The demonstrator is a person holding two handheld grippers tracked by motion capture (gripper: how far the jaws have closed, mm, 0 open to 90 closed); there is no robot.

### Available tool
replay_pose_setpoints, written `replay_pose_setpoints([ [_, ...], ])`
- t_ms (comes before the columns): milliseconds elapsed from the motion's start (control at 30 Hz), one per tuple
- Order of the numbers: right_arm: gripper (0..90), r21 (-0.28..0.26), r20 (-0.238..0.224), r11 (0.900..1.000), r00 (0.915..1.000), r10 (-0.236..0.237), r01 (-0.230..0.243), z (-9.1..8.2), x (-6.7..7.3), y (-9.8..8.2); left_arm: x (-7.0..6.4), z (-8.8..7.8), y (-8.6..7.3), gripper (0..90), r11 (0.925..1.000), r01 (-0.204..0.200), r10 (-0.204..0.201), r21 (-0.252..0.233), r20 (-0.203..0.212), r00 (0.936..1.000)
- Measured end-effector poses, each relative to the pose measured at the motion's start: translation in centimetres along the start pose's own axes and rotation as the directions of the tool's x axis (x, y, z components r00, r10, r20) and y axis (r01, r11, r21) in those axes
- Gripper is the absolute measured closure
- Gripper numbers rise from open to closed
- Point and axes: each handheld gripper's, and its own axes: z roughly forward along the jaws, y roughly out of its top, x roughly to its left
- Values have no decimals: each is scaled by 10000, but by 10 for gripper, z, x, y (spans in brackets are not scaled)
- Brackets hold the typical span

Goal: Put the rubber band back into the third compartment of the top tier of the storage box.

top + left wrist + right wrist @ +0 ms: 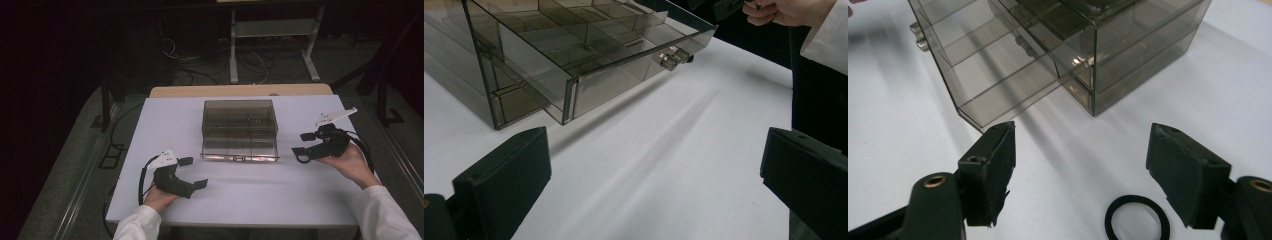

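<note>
High view, table: a white rectangular tabletop carries a smoky transparent plastic drawer box at its middle, toward the far edge.
High view, drawer: the box's upper drawer is pulled out toward the near side, its small clear knob on the front.
High view, left gripper: the left gripper rests near the near-left part of the table, jaws spread wide with nothing between them, pointing right.
High view, right gripper: the right gripper is held right of the box, jaws apart and free, pointing left.
Left gripper view, drawer: the open drawer lies ahead and to the far left, its long front edge running across toward the knob; the compartments look empty.
Left gripper view, other hand: the person's right hand appears at the far right corner.
Right gripper view, ring: a small black rubber ring lies flat on the table between the released jaws, low and slightly toward the right pad, touching neither.
Right gripper view, drawer: the drawer sits beyond the ring, up and left.
Deciding relation: the ring lies directly under the right gripper, well away from the left one; I judge the right hand takes it, then carries it far-left into the drawer.
</note>
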Motion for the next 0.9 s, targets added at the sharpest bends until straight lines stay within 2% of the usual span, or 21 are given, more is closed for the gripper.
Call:
replay_pose_setpoints([
  [333, 268, 264, 26, 9992, 9996, 295, -295, 8, -4, -11, 0, 0, 0, 0, 10000, -7, 7, 8, 3, 10000],
  [900, 269, 605, 51, 9969, 9988, 493, -495, 17, -8, -24, 0, 0, 0, 0, 10000, -16, 16, 22, 5, 10000],
])
